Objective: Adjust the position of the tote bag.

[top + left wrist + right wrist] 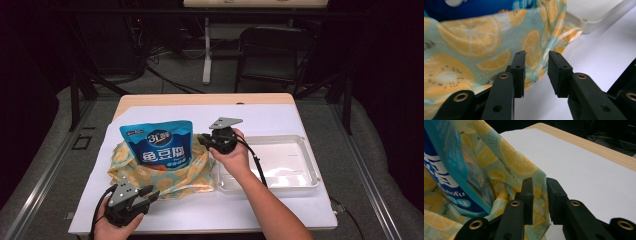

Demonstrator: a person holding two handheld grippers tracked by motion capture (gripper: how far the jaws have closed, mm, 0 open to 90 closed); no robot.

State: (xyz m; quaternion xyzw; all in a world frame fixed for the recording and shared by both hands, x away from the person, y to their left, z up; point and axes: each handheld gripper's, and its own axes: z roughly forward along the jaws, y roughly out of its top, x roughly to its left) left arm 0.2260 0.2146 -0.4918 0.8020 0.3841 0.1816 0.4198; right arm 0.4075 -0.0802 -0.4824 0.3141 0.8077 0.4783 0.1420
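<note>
Blue snack pouch [159, 146] standing in fruit-print cloth bag [190, 176], on white sheet [280, 202] left of clear tray [305, 150]. Left gripper [536, 72] at bag's near corner, jaws spread, nothing pinched, cloth edge just behind the gap. Right gripper [539, 200] at bag's far right rim, jaws slightly parted; cloth between them, probably not clamped, hard to tell.
</note>
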